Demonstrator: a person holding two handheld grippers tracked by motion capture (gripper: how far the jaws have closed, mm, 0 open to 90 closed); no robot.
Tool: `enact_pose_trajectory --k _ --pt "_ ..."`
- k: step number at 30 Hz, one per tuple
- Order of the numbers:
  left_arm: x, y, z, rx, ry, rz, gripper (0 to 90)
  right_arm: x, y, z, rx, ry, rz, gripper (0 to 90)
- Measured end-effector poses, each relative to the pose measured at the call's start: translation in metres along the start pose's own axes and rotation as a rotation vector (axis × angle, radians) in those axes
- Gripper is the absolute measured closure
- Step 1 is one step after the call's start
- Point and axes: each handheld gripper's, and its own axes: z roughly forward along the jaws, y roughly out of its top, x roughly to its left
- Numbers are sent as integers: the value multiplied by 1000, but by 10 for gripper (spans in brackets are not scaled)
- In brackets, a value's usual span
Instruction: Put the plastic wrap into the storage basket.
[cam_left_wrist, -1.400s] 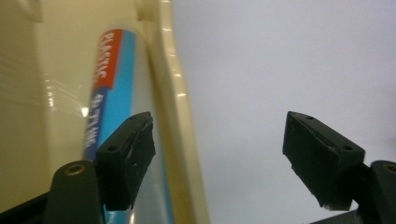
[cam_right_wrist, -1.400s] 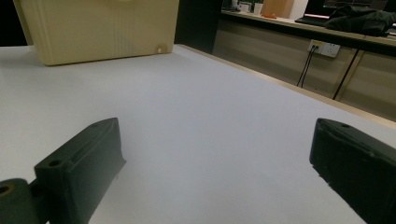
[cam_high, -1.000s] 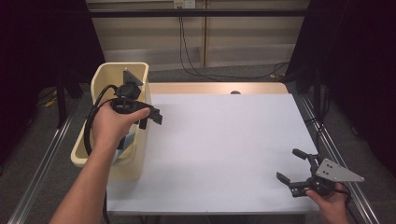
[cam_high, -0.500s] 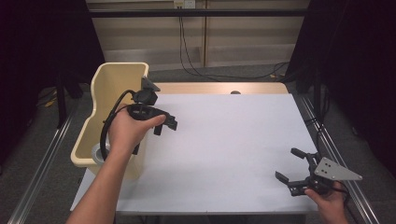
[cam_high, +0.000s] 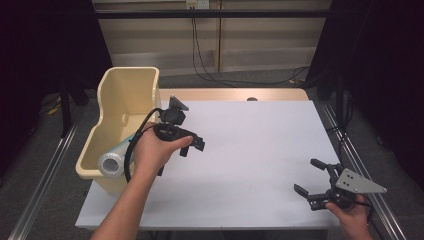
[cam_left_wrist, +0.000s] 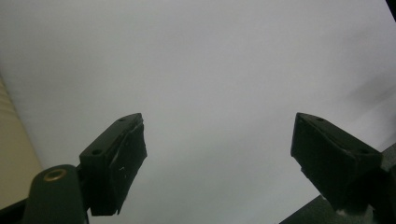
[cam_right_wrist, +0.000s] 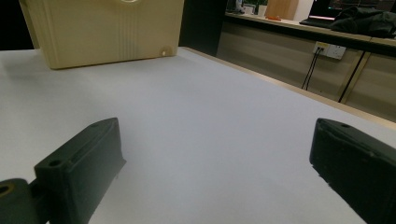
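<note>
White tabletop (cam_high: 250, 150) takes up most of the high view, bare across its middle, with a wooden strip along its far edge. At its left edge stands the cream plastic bin (cam_high: 125, 95), tall-walled and open at the top (the right gripper view shows the same bin (cam_right_wrist: 102, 32) far across the surface). Inside the bin lies a roll of clear film (cam_high: 114, 161), its long axis running roughly from the near-left corner toward the far right, its open core end facing the person's side.

That roll is the thing nearest the work in hand. The left gripper (cam_high: 192, 145) hovers over the table just right of the bin, so the roll lies to its left and slightly nearer the person, with the bin's wall between them. Its jaws point away from the bin, out over the bare table. They have just been opening, and the left gripper view shows them apart with nothing between them, only white surface beyond.

The right gripper (cam_high: 314, 176) sits at the table's near-right corner, well apart from the bin, jaws spread wide and empty. My judgement: the left hand is far the nearer to the roll, and any reach for it would mean turning back leftward over the bin's rim.
</note>
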Motion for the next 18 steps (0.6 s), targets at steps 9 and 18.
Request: enact_pose_trajectory --k 9,18 --pt "-4 -10 25 3 -16 27 154 0 0 1 2 1 0 20" --pt "-7 -19 47 14 -23 42 151 0 0 0 -2 0 -1 20"
